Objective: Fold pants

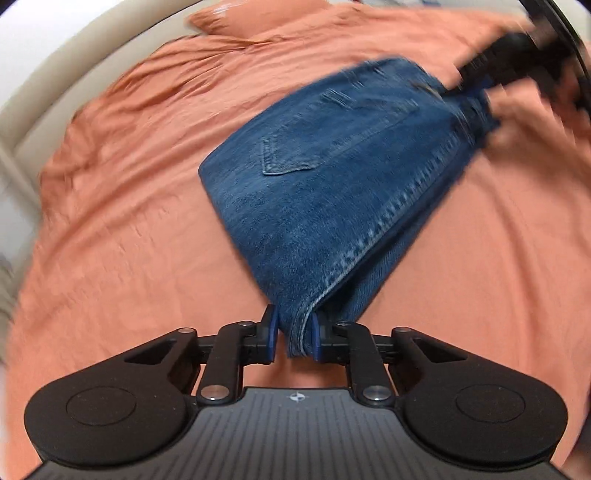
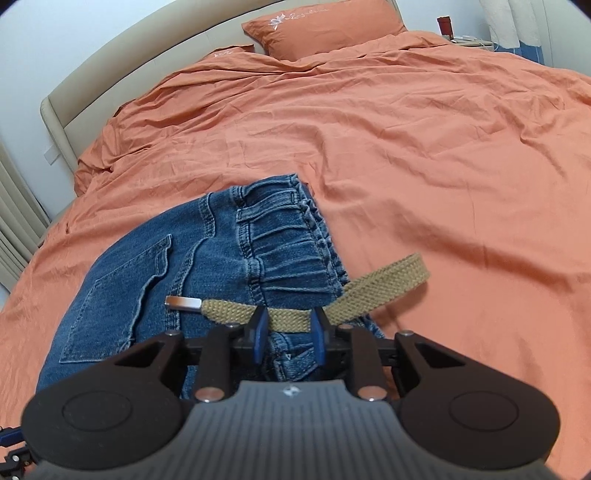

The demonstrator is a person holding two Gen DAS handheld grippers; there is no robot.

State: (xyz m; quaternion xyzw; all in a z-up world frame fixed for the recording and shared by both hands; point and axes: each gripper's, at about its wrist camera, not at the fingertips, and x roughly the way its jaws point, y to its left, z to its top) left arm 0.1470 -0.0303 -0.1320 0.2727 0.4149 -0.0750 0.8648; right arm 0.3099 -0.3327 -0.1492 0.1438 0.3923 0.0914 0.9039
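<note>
One pair of blue jeans, folded, lies on an orange bedcover, held at both ends. Left gripper is clenched on a bunched side-seam fold of the denim; the cloth sits pinched between its two blue pads. Left view is motion-blurred. The far end of the jeans runs up to the right gripper, seen there as a dark smear, detail unreadable. One back pocket shows clearly in that view.

In the right wrist view, the right gripper is closed on the jeans at the waistband; denim is bunched between the pads. Whether the belt is also pinched I cannot tell. One tan woven belt loops out to the right of the waistband and crosses just beyond the fingertips, ending in one metal tip resting on the denim. One back pocket faces up. At least three belt loops are visible on the gathered waistband.

Writing: white flower embroidery with script on the pillow, too small to read. A second pillow is mostly under the cover, also with a small white mark, unreadable. A small round logo mark sits on each gripper body, no text. No label readable on the jeans.

Beige headboard is behind the pillows. One nightstand far right holds a dark red cup.
</note>
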